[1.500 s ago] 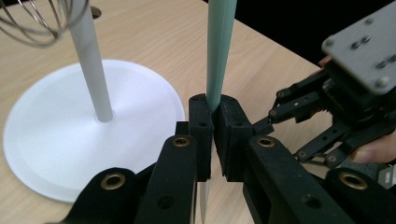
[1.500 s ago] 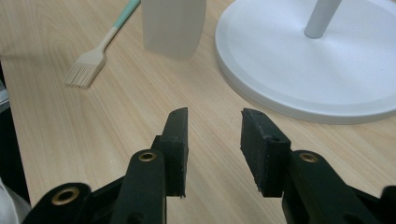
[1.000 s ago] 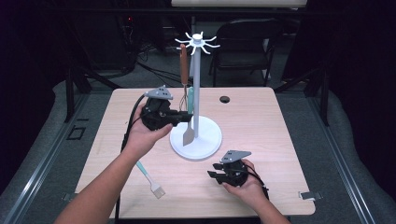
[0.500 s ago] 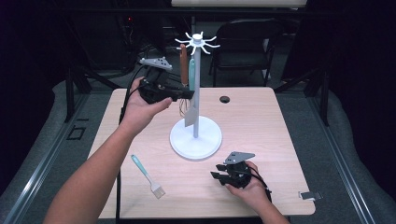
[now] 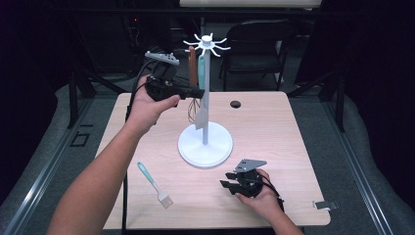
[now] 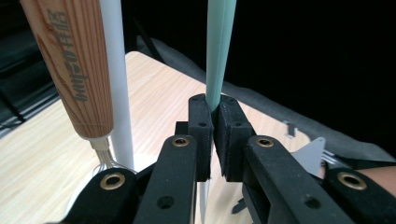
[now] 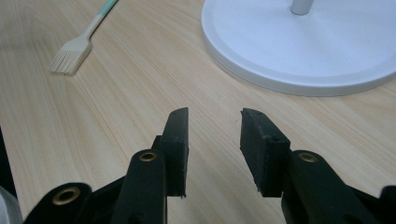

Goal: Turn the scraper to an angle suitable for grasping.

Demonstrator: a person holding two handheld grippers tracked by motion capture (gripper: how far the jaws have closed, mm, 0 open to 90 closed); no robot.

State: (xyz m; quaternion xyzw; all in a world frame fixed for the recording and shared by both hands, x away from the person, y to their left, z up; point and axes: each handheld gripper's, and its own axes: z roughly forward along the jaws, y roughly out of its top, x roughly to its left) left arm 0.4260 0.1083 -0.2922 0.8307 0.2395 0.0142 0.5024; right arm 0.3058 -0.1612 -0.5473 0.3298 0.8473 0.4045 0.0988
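Wood-grain table (image 5: 274, 127): pale top, grey floor around, dark room behind
Right gripper (image 5: 226, 179): near edge, resting on the top, jaws apart, nothing between
Brush (image 5: 155, 185): one, teal handle, lying toward the near left corner
Stand (image 5: 205, 142): one, white, round base at mid-table
Left gripper (image 5: 200, 93): raised beside the pole, clamped on the teal spatula (image 6: 219, 51)
Whisk (image 5: 193, 73): one, wooden handle, hanging; lettering legible in the left gripper view
Black disc (image 5: 236, 104): one, near the far edge
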